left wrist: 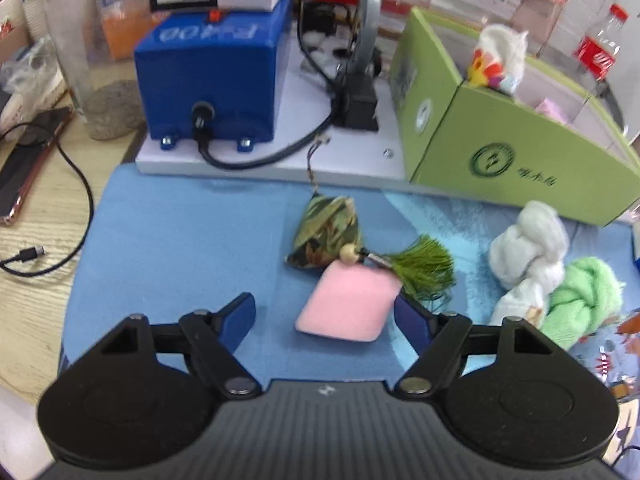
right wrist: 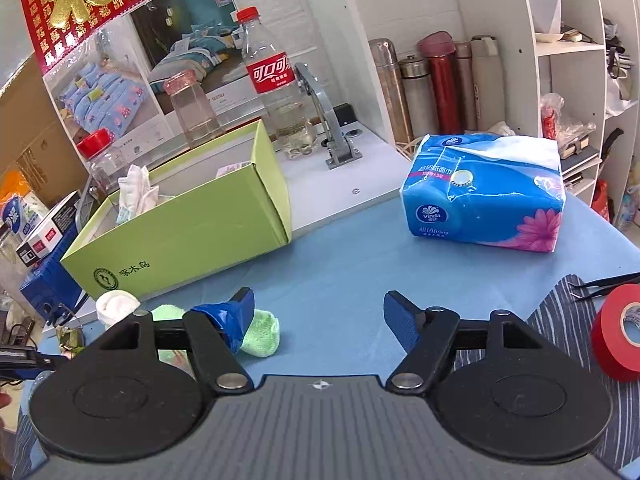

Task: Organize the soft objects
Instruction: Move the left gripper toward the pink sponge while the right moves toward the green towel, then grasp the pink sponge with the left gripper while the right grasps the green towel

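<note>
Green box interior mostly hidden

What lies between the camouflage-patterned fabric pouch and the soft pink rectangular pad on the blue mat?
In the left wrist view, a pale wooden bead and green tassel lie between the pouch and pad.

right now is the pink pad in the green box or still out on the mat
Out. The pink pad lies flat on the blue mat, in front of the green box, partly under the sachet's green tassel.

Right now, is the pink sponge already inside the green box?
No, the pink sponge lies on the blue mat, in front of the green box.
</note>
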{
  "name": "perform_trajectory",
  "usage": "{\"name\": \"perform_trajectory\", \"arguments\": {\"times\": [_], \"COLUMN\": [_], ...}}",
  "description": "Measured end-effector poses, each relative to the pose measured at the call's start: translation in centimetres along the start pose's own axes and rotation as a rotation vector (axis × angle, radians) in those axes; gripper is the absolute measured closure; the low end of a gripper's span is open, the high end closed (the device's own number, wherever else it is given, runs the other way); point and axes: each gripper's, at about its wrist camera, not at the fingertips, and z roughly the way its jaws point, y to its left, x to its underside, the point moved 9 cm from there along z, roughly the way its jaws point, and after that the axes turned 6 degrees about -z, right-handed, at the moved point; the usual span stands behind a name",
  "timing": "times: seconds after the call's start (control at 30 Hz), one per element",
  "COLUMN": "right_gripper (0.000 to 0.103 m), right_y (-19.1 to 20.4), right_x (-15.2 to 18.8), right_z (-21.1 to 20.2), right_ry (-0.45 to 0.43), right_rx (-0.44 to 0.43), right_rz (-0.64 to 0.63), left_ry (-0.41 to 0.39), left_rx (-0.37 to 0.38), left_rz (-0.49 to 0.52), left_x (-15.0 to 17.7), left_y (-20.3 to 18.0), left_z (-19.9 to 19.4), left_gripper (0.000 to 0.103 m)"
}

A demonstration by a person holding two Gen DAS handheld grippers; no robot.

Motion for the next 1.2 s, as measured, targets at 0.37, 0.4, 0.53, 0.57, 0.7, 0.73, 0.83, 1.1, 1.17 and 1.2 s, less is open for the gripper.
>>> {"name": "perform_trajectory", "arguments": {"times": [0.37, 0.4, 0.53, 0.57, 0.7, 0.73, 0.83, 1.1, 1.17, 1.2], "right_gripper": [0.045, 0.045, 0.045, 0.045, 0.045, 0.045, 0.045, 0.045, 0.045, 0.045], "right_y": [-2.2, -2.1, -0.5, 0.4, 6.2, 7.9, 12.2, 15.7, 14.8, 14.1], "right_x": [-1.0, -1.1, -2.3, -2.8, -4.1, -4.0, -2.4, 0.8, 0.9, 0.5], "right_z": [-0.9, -0.8, 0.5, 0.9, 3.8, 4.7, 7.5, 12.0, 12.6, 12.7], "right_ry": [-0.033, -0.032, 0.008, 0.025, 0.189, 0.247, 0.426, 0.653, 0.667, 0.668], "right_rx": [0.017, 0.014, -0.03, -0.057, -0.243, -0.277, -0.308, -0.303, -0.277, -0.279], "right_rz": [0.04, 0.036, -0.044, -0.078, -0.298, -0.381, -0.631, -0.825, -0.808, -0.764], "left_ry": [-0.04, -0.065, -0.116, -0.127, -0.138, -0.137, -0.128, -0.134, -0.144, -0.147], "left_rx": [-0.098, -0.141, -0.14, -0.114, -0.063, -0.056, -0.035, -0.043, -0.039, -0.038], "left_rz": [-0.034, -0.018, -0.013, -0.015, -0.013, -0.012, -0.024, -0.059, -0.064, -0.065], "left_x": [3.6, 3.6, 2.8, 2.5, 1.9, 1.9, 2.1, 1.1, 0.9, 0.9], "left_y": [5.9, 6.2, 5.8, 5.2, 3.2, 2.7, 2.4, 4.2, 4.4, 4.5], "left_z": [-4.2, -4.7, -6.2, -6.5, -6.2, -6.0, -5.5, -5.6, -5.8, -5.9], "left_gripper": [0.003, 0.002, 0.002, 0.002, 0.002, 0.002, 0.002, 0.002, 0.002, 0.002]}}
